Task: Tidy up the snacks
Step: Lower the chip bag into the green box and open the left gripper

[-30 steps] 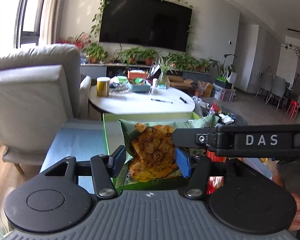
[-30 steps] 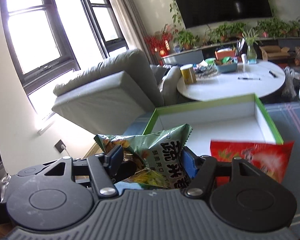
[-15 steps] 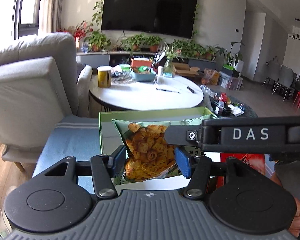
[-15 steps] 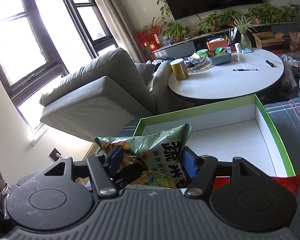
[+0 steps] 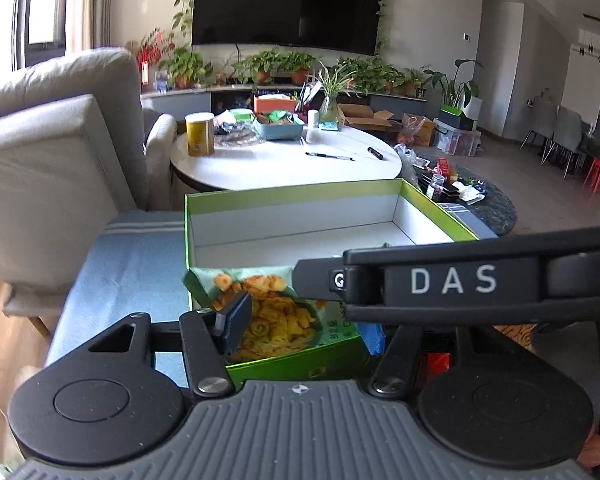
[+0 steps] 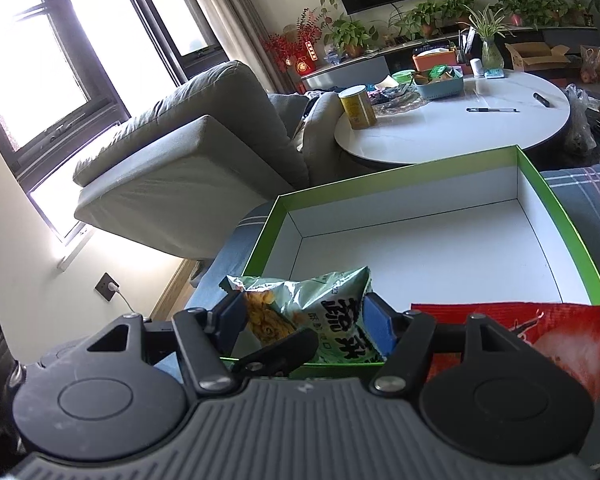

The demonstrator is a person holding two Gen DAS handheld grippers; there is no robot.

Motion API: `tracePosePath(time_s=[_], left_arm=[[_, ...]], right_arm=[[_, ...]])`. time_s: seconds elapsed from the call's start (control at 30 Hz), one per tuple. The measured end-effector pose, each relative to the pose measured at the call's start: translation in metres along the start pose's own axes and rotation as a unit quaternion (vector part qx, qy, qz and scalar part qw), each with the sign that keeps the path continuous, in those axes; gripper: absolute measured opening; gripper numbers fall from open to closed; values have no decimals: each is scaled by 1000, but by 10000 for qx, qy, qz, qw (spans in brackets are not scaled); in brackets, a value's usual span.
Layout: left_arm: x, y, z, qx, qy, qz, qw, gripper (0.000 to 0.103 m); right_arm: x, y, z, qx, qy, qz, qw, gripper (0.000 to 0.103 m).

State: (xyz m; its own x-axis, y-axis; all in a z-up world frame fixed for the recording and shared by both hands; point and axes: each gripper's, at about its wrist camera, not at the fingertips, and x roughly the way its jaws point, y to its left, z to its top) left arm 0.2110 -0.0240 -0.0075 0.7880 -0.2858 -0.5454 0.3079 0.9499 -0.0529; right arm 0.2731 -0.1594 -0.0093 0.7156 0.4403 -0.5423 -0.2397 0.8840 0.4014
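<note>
Snack bag (image 6: 316, 312), the green one, we grip from both sides with left gripper (image 5: 300, 320) and right gripper (image 6: 306, 320) clenched on it, at 6 o'clock corner of green box (image 6: 556, 208), probably to lay it flat

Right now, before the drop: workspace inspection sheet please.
Surface: blue striped cloth under the green-rimmed box.
Job's things: green snack bag at the box's near-left corner; red snack bag over its near-right edge.
Clutter: yellow can and pens on the round table.
Grippers: left gripper and right gripper both clamp the green snack bag.
Cables: white cable at the wall socket.
Surroundings: sofa, TV.
</note>
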Motion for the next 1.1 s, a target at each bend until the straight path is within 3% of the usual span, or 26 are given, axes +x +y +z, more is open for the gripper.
tracePosePath(time_s=[0.47,0.93,1.1], left_arm=[[-30,11,-10,-220,-123,151,9996,60],[-70,17,-34,-420,-241,97,9988,65],[-82,22,-47,-512,-175,54,9985,71]], right_arm=[[-31,0,-8,221,-342,-155,9990,67],[-66,5,-44,102,-378,-168,9991,67],[-75,1,-55,225,-376,-186,9989,67]])
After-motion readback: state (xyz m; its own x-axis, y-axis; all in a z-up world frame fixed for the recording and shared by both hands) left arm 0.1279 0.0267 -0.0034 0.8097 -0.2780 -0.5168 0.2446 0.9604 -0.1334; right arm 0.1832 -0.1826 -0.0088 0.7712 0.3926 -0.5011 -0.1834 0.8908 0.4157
